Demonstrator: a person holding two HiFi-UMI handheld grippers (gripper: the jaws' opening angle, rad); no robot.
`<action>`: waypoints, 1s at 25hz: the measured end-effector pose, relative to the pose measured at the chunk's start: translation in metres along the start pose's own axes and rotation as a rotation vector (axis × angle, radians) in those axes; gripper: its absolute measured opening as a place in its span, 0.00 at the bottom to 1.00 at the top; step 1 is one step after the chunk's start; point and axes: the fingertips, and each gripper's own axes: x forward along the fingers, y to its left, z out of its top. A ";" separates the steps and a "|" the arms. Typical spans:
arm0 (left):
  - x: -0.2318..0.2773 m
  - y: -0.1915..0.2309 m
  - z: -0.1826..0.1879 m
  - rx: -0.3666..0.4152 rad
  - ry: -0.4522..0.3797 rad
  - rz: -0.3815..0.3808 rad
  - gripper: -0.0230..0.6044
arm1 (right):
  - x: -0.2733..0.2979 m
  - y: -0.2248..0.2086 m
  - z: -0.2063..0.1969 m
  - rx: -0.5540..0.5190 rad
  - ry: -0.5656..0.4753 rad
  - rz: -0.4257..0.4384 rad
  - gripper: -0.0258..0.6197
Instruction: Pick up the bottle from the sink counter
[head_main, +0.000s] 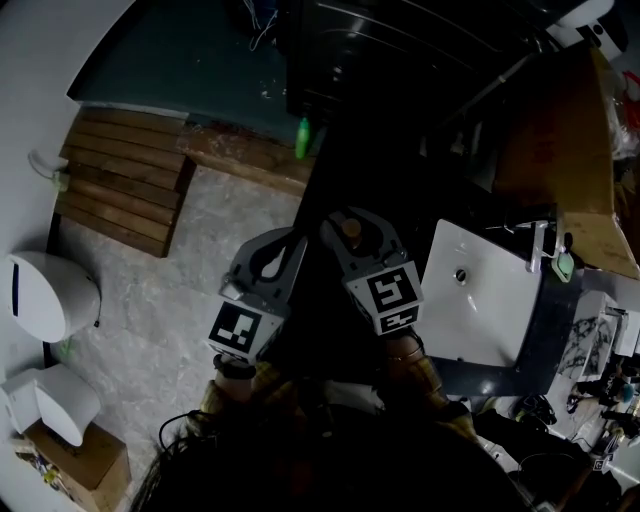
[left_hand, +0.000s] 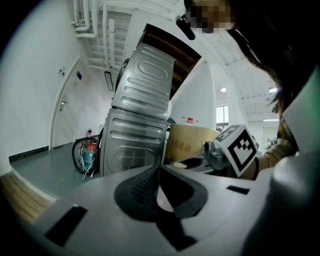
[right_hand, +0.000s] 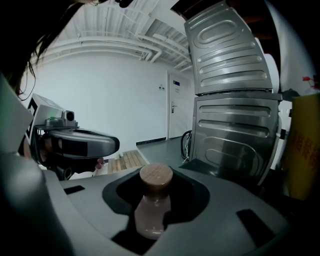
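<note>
The left gripper, jaws together with nothing between them, faces two stacked steel machines, a cardboard box just beside them and a marker cube further right.

Bottle: small, with a pale pinkish, translucent body and a narrow neck.
Cap: round and brown, its flat top cross-hatched.
Pose: upright, cap uppermost.
Place: between the jaws of your right gripper, which pinch the lower body; the cap stands clear above them.
Head view: only the cap's top shows to you.
</note>
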 end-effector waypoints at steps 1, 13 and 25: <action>0.000 -0.001 0.001 0.003 -0.003 0.001 0.08 | 0.000 0.000 -0.001 0.002 0.003 -0.001 0.22; -0.006 -0.015 0.017 0.039 -0.030 0.007 0.08 | -0.020 0.012 0.007 -0.013 -0.007 0.015 0.22; -0.022 -0.043 0.047 0.144 -0.111 -0.021 0.08 | -0.076 0.018 0.049 -0.050 -0.126 -0.032 0.22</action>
